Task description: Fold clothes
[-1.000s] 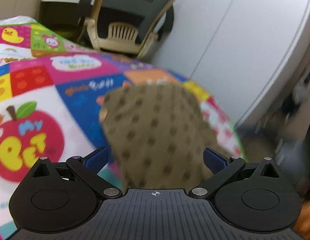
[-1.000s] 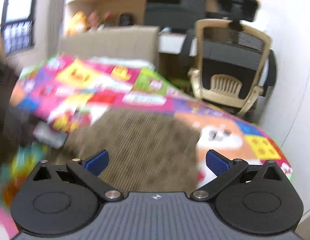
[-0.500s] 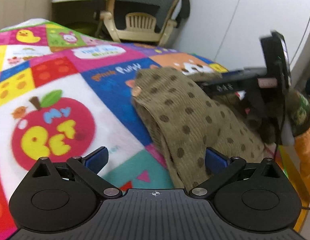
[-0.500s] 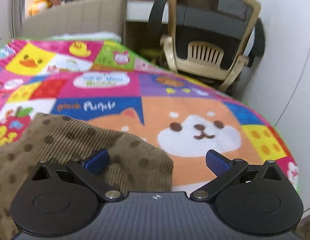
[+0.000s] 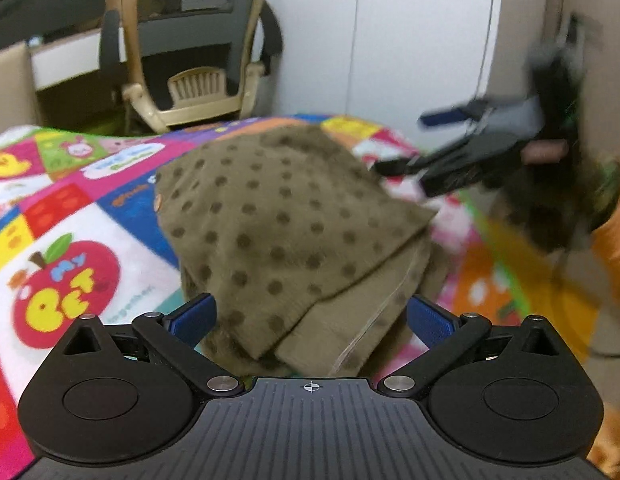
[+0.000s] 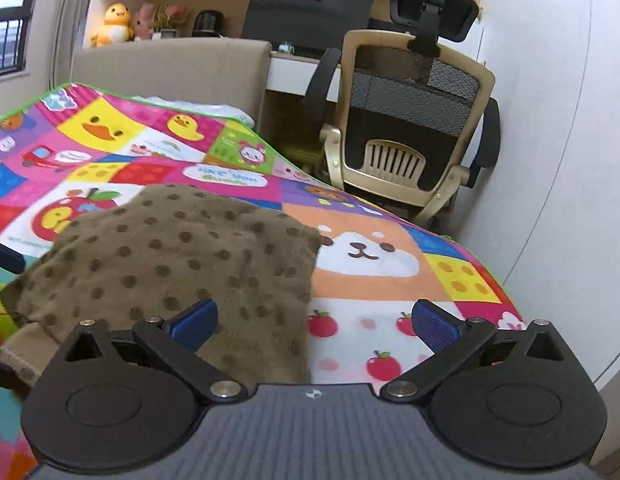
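A brown dotted garment (image 5: 285,232) lies folded in layers on a colourful cartoon-print mat (image 5: 69,216). My left gripper (image 5: 310,316) hovers open just in front of its near hem, nothing between the fingers. In the right wrist view the same garment (image 6: 169,256) fills the lower left of the mat (image 6: 370,260). My right gripper (image 6: 314,320) stands open over the garment's right edge, its left fingertip above the cloth. In the left wrist view the right gripper (image 5: 426,144) shows blurred at the far right, fingers apart.
A beige office chair (image 6: 410,152) stands past the mat's far edge, beside a white wall (image 6: 570,120). A padded headboard (image 6: 169,68) and a desk with a monitor (image 6: 305,16) sit behind. An orange sleeve (image 5: 614,248) shows at the right.
Both grippers have pulled back and up from the garment. The garment now lies folded over itself, with a lower layer showing at its near edge. The right gripper has swung away to the right.
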`<state>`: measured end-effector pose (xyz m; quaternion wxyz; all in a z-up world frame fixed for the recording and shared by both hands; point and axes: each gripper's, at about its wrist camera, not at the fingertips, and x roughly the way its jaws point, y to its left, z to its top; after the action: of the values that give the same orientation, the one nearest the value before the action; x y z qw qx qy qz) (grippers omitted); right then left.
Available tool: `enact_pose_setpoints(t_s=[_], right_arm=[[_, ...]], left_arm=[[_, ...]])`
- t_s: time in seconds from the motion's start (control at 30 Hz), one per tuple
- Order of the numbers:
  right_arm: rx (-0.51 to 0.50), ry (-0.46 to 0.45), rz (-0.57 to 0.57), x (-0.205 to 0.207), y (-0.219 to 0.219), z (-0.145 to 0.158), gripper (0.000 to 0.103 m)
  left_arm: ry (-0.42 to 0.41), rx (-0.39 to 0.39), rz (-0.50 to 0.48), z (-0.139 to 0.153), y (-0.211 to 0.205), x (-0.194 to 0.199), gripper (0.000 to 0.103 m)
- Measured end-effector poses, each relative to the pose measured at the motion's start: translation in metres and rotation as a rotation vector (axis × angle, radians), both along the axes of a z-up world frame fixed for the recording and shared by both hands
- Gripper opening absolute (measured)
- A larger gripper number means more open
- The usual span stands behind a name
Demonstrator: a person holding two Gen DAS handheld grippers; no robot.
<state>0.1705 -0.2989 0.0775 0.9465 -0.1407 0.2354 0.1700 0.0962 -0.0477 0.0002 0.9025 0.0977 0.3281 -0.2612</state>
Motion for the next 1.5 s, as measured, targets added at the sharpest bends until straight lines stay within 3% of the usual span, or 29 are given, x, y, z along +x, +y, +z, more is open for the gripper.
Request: enact_pose_setpoints(t_s=[0.2,0.33,0.4,0.47,0.53,0.67,0.8,0.83,0.9,1.0,1.07,1.23,1.3,1.33,1.37,1.5], right_arm=[[0.018,0.014,-0.045,0.004,-0.001,-0.009,0.103],[0.04,0.016,-0.045,0.001,0.001,-0.01,0.103],[0.023,0.01,-0.032,-0.004,0.003,-0.011,0.103],[0.003,0.009,-0.024,-0.007,0.006,-0.013,0.103],[-0.024,0.012,-0.025,-0.005,0.011,-0.017,0.103],[-0.091,0.028,-0.013,-0.004,0.022,-0.029,0.103],[-0.151,0.037,0.004,-0.01,0.028,-0.039,0.103],[-0.151,0.042,0.0,-0.011,0.027,-0.04,0.103],[-0.141,0.054,-0.012,-0.01,0.023,-0.041,0.103],[-0.13,0.066,-0.028,-0.01,0.021,-0.044,0.103],[-0.126,0.062,-0.031,-0.012,0.021,-0.044,0.103],[-0.089,0.039,-0.02,-0.024,0.016,-0.034,0.103],[-0.034,0.023,-0.001,-0.027,0.014,-0.023,0.103],[-0.007,0.01,0.013,-0.028,0.015,-0.016,0.103],[0.014,0.0,0.031,-0.029,0.017,-0.01,0.103],[0.076,0.008,0.126,-0.026,0.036,-0.001,0.103]], left_arm=[[-0.027,0.052,0.006,-0.002,-0.007,-0.013,0.103],[-0.066,0.159,-0.019,-0.016,-0.019,-0.022,0.103],[-0.126,0.223,0.061,-0.019,-0.015,-0.017,0.103],[-0.173,0.22,0.173,-0.009,0.004,-0.01,0.103],[-0.166,0.193,0.267,0.0,0.029,-0.003,0.103],[-0.104,0.217,0.329,-0.007,0.054,0.003,0.103],[-0.032,0.172,0.291,-0.014,0.065,-0.001,0.103],[-0.019,0.127,0.277,-0.012,0.069,-0.002,0.103],[0.042,-0.035,0.244,-0.004,0.079,0.0,0.103],[0.153,-0.357,0.199,0.007,0.098,0.014,0.103],[0.172,-0.443,0.191,0.008,0.1,0.027,0.103],[0.253,-0.455,0.227,-0.017,0.09,0.061,0.101],[0.279,-0.444,0.223,-0.026,0.083,0.068,0.094],[0.285,-0.426,0.214,-0.028,0.078,0.069,0.077],[0.291,-0.405,0.207,-0.031,0.074,0.069,0.071],[0.234,-0.257,0.181,-0.032,0.063,0.059,0.072]])
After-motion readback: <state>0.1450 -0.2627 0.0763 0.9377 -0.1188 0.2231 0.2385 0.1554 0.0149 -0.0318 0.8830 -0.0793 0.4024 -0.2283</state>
